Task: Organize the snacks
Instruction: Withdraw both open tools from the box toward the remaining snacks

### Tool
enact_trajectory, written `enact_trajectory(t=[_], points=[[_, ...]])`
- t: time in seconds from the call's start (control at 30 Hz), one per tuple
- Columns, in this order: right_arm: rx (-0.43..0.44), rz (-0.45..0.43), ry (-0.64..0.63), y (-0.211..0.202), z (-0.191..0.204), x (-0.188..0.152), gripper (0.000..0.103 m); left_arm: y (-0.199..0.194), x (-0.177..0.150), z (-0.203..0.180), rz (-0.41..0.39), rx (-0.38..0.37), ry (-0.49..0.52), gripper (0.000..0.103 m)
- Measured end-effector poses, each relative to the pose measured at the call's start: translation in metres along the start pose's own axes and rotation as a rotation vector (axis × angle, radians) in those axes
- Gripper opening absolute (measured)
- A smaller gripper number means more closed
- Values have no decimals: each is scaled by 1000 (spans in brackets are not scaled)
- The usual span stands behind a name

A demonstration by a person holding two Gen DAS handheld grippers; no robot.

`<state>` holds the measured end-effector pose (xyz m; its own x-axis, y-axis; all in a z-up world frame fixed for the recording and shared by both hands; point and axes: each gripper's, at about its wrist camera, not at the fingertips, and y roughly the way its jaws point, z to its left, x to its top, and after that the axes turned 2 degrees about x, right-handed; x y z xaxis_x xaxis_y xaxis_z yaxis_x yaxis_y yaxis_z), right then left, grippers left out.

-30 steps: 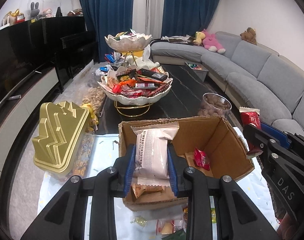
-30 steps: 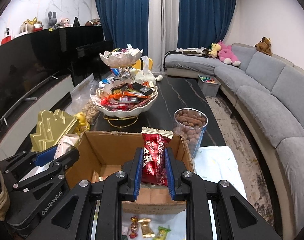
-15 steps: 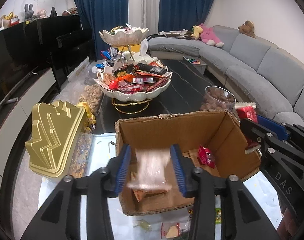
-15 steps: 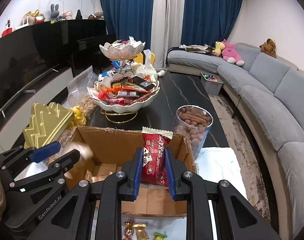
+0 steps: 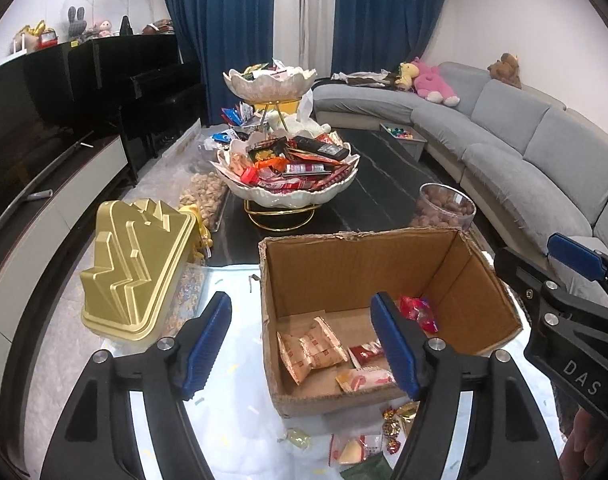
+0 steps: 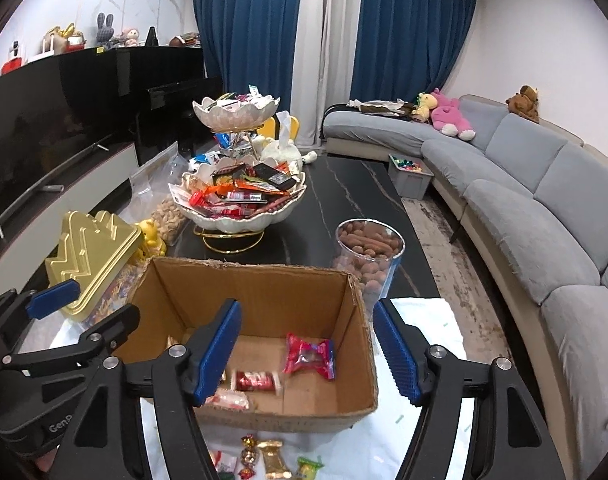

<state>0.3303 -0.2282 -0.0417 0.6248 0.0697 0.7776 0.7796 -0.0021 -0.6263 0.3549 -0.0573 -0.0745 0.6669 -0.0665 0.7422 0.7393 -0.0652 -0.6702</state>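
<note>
An open cardboard box stands on a white cloth, right in front of both grippers. My left gripper hangs over its near left corner; the jaws are opening and nothing is between the blue pads. On the box floor lie orange-brown packets, a red-and-white packet and a red candy bag. My right gripper hovers over the box; its jaws are opening and hold nothing. Below it lie the red candy bag and a small red packet.
Loose wrapped candies lie on the cloth before the box. Behind it stand a two-tier shell bowl of snacks, a clear jar of nuts, a gold lidded tin and a bag of peanuts. A grey sofa runs along the right.
Both grippers opened. The white packet dropped out of the left jaws into the box, and the red packet fell from the right jaws into the box.
</note>
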Motion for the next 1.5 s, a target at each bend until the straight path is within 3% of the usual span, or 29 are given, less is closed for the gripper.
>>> enact_trajectory(t=[0.93, 1.5], points=[[9, -64, 13, -74, -10, -13, 69, -74, -7, -13, -65, 11, 19, 72], [-2, -58, 17, -93, -20, -34, 69, -90, -29, -24, -61, 11, 27, 72]])
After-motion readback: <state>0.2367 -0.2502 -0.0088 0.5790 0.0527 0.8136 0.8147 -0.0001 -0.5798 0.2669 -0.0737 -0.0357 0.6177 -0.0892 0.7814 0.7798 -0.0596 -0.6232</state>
